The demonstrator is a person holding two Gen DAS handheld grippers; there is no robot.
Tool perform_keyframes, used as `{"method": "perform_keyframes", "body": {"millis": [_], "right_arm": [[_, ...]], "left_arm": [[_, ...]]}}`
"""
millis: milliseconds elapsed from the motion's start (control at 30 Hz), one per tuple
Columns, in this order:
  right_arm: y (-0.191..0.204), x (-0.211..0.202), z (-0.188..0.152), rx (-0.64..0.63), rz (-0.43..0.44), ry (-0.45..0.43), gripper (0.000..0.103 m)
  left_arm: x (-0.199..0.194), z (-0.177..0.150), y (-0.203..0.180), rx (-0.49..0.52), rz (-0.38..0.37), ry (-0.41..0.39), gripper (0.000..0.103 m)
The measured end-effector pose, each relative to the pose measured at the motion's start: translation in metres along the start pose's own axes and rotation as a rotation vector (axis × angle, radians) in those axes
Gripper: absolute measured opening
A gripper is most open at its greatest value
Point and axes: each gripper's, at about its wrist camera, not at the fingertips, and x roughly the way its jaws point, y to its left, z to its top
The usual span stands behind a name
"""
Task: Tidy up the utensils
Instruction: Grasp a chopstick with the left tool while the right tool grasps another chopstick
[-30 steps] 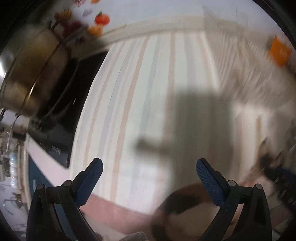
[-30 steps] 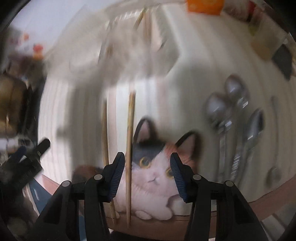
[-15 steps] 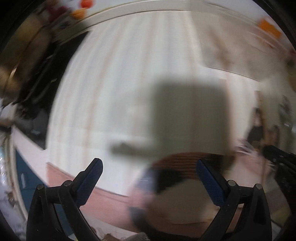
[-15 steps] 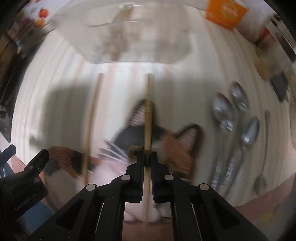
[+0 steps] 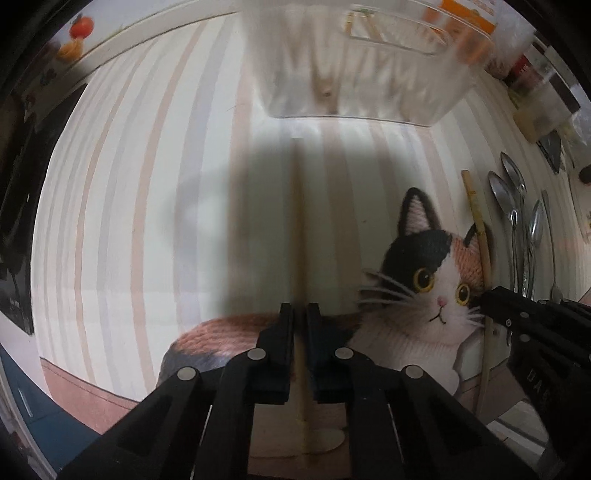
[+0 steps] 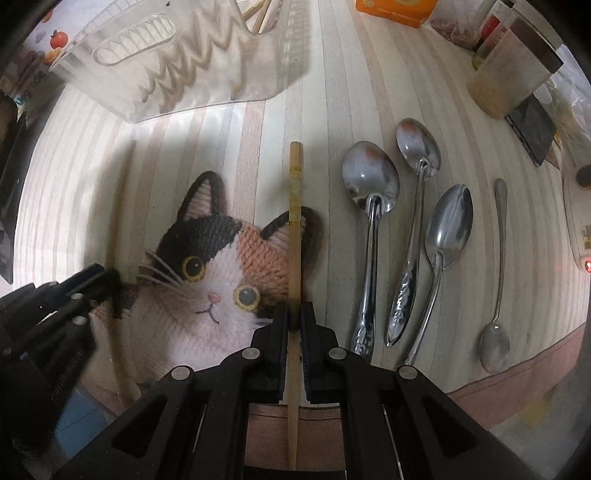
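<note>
My left gripper (image 5: pixel 300 314) is shut on a wooden chopstick (image 5: pixel 298 229) that points toward the clear plastic organizer bin (image 5: pixel 354 96). My right gripper (image 6: pixel 293 314) is shut on a second wooden chopstick (image 6: pixel 294 206), lying over the cat picture on the mat (image 6: pixel 214 258). The right gripper and its chopstick (image 5: pixel 478 229) show at the right of the left wrist view. The left gripper (image 6: pixel 92 280) shows at the left of the right wrist view. Several steel spoons (image 6: pixel 373 206) lie to the right of the right chopstick. The bin (image 6: pixel 184 62) holds a few chopsticks.
A striped mat (image 5: pixel 129 184) covers the table. A lidded jar (image 6: pixel 513 74), an orange box (image 6: pixel 395 9) and a dark flat object (image 6: pixel 535 125) stand at the far right. A dark stove (image 5: pixel 14 206) is at the left edge.
Both grippers have closed, each on a chopstick: the right half a second ago, the left just now. The left gripper swung right toward the cat picture.
</note>
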Motion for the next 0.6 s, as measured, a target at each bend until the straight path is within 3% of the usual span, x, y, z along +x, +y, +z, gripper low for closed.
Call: {"method": "perform_keyframes", "body": {"millis": [167,267,600], "right_arm": [[0.009,-0.001,-0.013,-0.004,0.056,0.045,0.007],[0.015,-0.002,-0.024,-0.038,0.044,0.045,0.007],[0.013,-0.004,-0.014,-0.030,0.054,0.065,0.007]], "left_arm": [[-0.002,-0.018,0.019,-0.028,0.005,0.027,0.004],[-0.003,-0.022,0.023,-0.024,0.002,0.030,0.005],[-0.004,-0.021,0.025,-0.036,-0.001,0.034,0.009]]}}
